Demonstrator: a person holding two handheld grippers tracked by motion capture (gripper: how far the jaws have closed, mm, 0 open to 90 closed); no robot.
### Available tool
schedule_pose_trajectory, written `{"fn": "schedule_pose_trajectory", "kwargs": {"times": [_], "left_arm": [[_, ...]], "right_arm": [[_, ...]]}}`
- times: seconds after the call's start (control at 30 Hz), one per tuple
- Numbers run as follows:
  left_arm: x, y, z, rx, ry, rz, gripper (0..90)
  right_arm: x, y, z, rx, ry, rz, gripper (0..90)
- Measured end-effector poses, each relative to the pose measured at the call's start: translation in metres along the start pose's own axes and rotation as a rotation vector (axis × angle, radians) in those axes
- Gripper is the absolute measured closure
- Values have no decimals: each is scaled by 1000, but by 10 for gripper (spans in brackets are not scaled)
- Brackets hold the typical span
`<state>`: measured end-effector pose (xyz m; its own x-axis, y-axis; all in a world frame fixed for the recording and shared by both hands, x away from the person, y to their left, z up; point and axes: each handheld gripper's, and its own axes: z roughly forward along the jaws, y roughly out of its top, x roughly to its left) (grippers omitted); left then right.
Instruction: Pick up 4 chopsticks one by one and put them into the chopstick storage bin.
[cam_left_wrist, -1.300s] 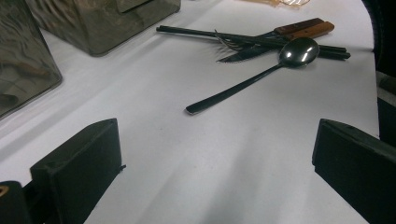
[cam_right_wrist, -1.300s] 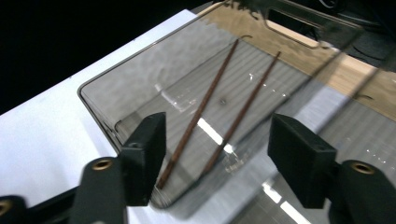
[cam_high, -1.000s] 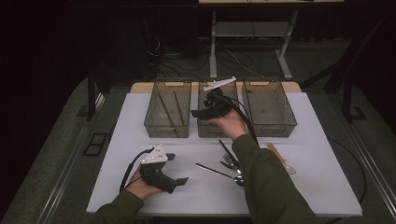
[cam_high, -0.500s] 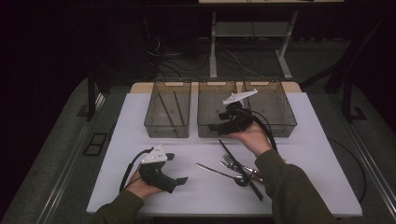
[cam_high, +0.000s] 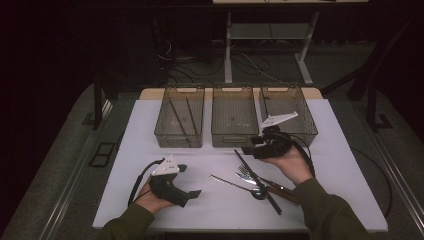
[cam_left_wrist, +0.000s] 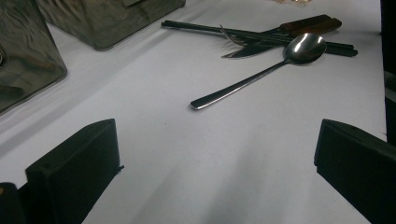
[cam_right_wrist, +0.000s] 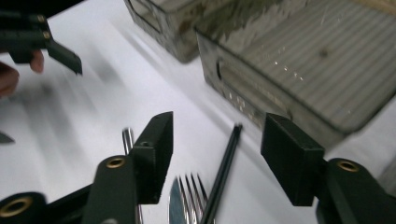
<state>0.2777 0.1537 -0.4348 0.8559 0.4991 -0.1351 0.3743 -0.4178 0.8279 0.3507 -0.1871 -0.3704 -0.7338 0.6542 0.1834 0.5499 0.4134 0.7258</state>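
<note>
On the white desk (cam_high: 345, 165), the middle bin (cam_high: 234, 116) of a row of three clear bins serves as the landmark. Just in front of it and slightly to its right lies a loose pile of cutlery: a spoon (cam_high: 239, 183), a fork (cam_high: 248, 173), a black chopstick (cam_high: 256, 179) and a wood-handled knife (cam_high: 278, 188), overlapping one another. The work in hand appears to be sorting this cutlery into the bins; the left bin (cam_high: 179, 115) already holds a pair of dark sticks, probably chopsticks, which would explain why the pile sits so near the row.

The right tool (cam_high: 248, 150) hangs just in front of the middle bin's near right corner, directly above the far end of the pile. Its jaws have just been closing and now stand partly apart with nothing pressed between them. In the right gripper view the chopstick (cam_right_wrist: 223, 172) runs up through the gap beside the fork tines (cam_right_wrist: 190, 186), so the tool seems lined up to pinch the chopstick.

The left tool (cam_high: 196, 192) rests low on the desk, in front of the left bin and well left of the pile, jaws spread wide and empty. In the left gripper view it faces the spoon (cam_left_wrist: 261, 70), apparently parked out of the way while the right hand works.
</note>
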Motion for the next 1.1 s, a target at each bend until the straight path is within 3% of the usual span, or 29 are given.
{"fn": "schedule_pose_trajectory", "kwargs": {"times": [0.33,0.6,1.1], "left_arm": [[0,0,1,6,2,-2,0],[0,0,-1,0,3,0,0],[-1,1,-1,-3,3,2,0]], "right_arm": [[-5,-41,-3,40,-5,37,585],[-2,-57,-3,66,-13,43,687],[8,-90,-13,123,2,40,786]]}}
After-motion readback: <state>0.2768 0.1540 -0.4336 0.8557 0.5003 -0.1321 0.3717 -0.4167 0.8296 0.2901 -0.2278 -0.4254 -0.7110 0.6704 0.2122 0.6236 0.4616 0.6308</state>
